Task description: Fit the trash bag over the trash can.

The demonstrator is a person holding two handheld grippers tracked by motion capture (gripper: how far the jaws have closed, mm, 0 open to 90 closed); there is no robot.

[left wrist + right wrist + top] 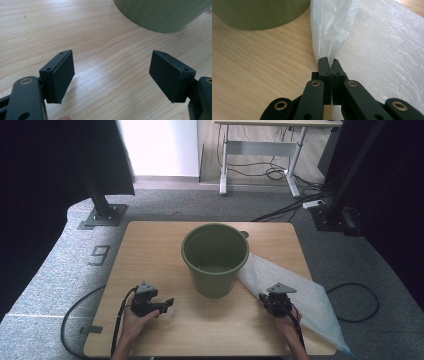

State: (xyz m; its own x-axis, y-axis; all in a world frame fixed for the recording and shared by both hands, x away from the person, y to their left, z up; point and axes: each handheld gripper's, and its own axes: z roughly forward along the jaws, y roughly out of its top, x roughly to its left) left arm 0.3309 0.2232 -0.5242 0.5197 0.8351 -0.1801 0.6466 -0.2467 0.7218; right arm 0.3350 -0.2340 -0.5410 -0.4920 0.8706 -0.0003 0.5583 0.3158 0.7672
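Observation:
An olive-green bucket (215, 258) stands upright near the middle of the wooden table (150, 250); its wall (162, 15) rises ahead of my left gripper (112, 75) and its base (259, 15) lies to the upper left of the right one. A translucent white plastic bag (300, 292) lies flat to the bucket's right, reaching over the table's right edge. My right gripper (329, 61) is shut on the bag's near-left edge (332, 37), which puckers up from the pinch. My left gripper (167, 304) rests low at the front left, open, with bare wood between its pads.
A dark cable (357, 302) loops on the grey carpet right of the table. Black frame posts (102, 205) stand at the far corners, and a white desk (260, 150) with loose cords is further back. Bare wood lies between my two hands.

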